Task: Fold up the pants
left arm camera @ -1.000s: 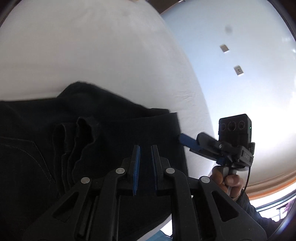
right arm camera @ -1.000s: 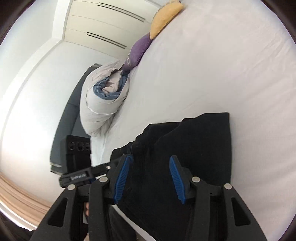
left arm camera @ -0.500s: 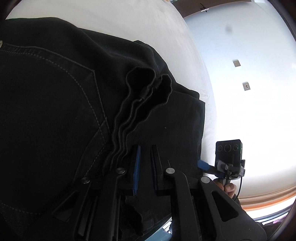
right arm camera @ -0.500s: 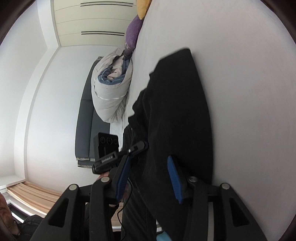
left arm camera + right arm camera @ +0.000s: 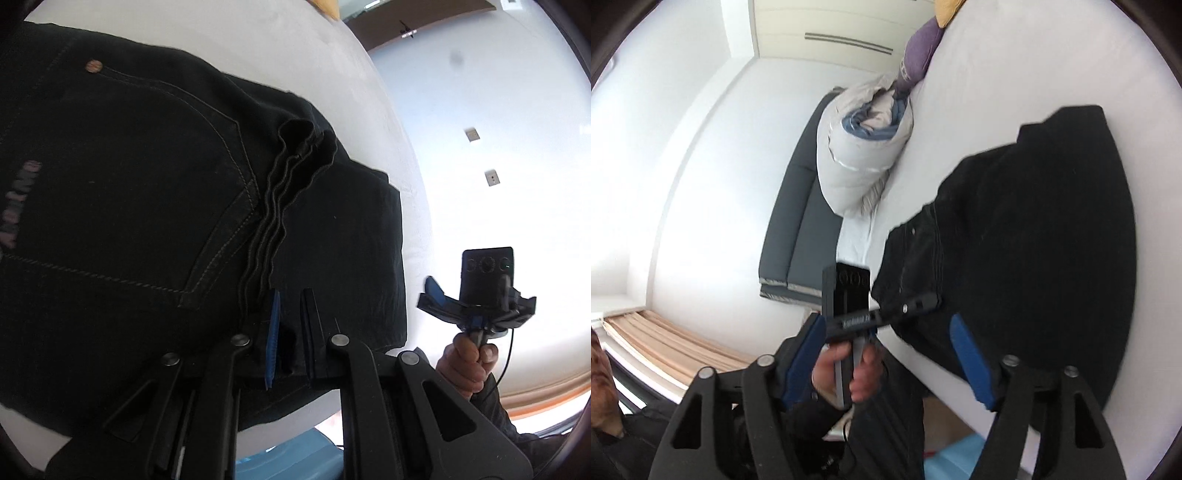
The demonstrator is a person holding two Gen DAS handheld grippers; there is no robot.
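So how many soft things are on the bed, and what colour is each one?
Black: 1, the pants
White-grey: 1, the rolled duvet
Purple: 1, the purple cushion
Yellow: 1, the yellow cushion
Total: 4 on the white bed

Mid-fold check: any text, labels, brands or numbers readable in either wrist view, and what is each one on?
Nothing reads cleanly.
Faded lettering on the black pants, left wrist view: partly cut off and blurred, unreadable.
White lettering on the left gripper's black bar, right wrist view: too small and blurred.
Copper rivet: no legible mark.
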